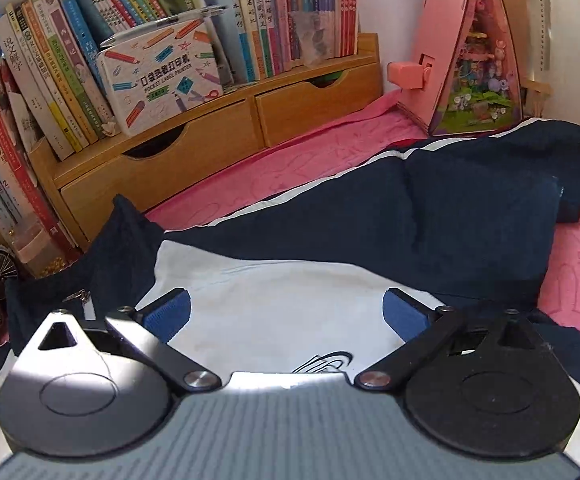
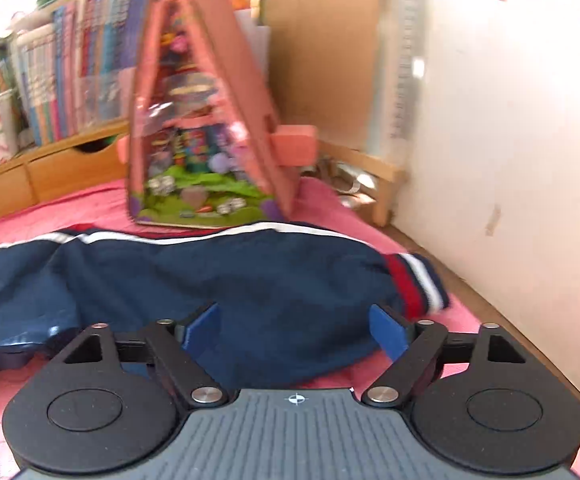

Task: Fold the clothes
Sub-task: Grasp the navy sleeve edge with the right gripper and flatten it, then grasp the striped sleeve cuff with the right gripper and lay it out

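The jacket (image 2: pixel 218 280) lies spread on the pink cover (image 1: pixel 290 152), navy with a white panel (image 1: pixel 282 312) at my left end and a red-white-navy cuff (image 2: pixel 417 284) at my right end. Its long axis runs left to right across both views, with a white stripe (image 1: pixel 329 184) along the far edge, nearest the bookshelf (image 1: pixel 194 160) and the pink toy house (image 2: pixel 206 128).

My left gripper (image 1: pixel 286 314) sits directly over the white panel, jaws spread wide, nothing pinched between the blue pads (image 1: pixel 170 314). My right gripper (image 2: pixel 293 330) hangs over the navy sleeve end, jaws also apart with no cloth caught between them; the cuff is just off to the right of the right-hand pad (image 2: pixel 389 334).

Since the garment runs sideways between my two hands, I judge the next fold turns on the ends. The right gripper is nearer the cuff, so it would take that end and carry it leftward toward the white panel. The right view is blurred, so I can't tell whether its pads touch the fabric.
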Tool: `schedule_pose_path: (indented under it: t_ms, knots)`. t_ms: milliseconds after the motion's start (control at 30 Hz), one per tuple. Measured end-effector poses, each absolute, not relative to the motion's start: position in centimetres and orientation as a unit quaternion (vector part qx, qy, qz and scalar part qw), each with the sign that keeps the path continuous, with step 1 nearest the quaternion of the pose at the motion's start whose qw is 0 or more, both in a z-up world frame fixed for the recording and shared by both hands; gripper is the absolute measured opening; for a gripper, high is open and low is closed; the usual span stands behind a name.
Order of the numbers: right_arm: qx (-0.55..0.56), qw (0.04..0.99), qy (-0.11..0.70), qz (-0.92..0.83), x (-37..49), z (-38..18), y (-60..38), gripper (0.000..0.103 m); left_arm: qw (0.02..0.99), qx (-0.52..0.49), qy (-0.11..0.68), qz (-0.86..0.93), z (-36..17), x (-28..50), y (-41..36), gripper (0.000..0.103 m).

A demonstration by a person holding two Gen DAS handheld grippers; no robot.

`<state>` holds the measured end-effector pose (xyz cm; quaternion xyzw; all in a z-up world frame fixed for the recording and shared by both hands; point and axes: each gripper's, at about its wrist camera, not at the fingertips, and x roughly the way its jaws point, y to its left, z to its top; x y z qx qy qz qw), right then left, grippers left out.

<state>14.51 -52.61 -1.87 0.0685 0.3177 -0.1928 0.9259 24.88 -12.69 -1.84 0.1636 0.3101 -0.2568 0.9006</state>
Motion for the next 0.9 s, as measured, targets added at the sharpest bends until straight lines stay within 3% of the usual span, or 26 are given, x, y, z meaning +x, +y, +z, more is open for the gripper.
schedule_pose_path:
  t_ms: [367,400,433,467,533,767,900]
  knots:
    - [0.263,0.887,0.303,-0.229,14.0,-4.8,-61.1,0.087,0.876,0.199,0.318,-0.304,-4.3,23.1,-18.6,0.103]
    - [0.268,0.889,0.295,-0.225,14.3,-4.9,-61.3,0.075,0.875,0.189,0.324,-0.306,-4.3,23.3,-18.4,0.103]
    - [0.288,0.888,0.288,-0.214,14.9,-5.0,-61.7,0.044,0.874,0.177,0.333,-0.307,-4.3,23.5,-18.2,0.103]
    - [0.305,0.883,0.287,-0.212,15.4,-5.1,-62.1,0.032,0.873,0.167,0.339,-0.308,-4.3,23.7,-18.0,0.103]
    - [0.297,0.89,0.273,-0.212,16.2,-4.3,-62.2,0.024,0.871,0.146,0.351,-0.312,-4.4,24.1,-17.5,0.103]
    - [0.017,0.958,0.177,-0.227,17.8,1.5,-58.5,0.024,0.87,0.14,0.345,-0.323,-4.6,24.0,-17.1,0.103]
    - [-0.09,0.945,0.197,-0.245,19.7,0.3,-57.4,0.03,0.871,0.139,0.345,-0.322,-4.6,24.0,-17.1,0.103]
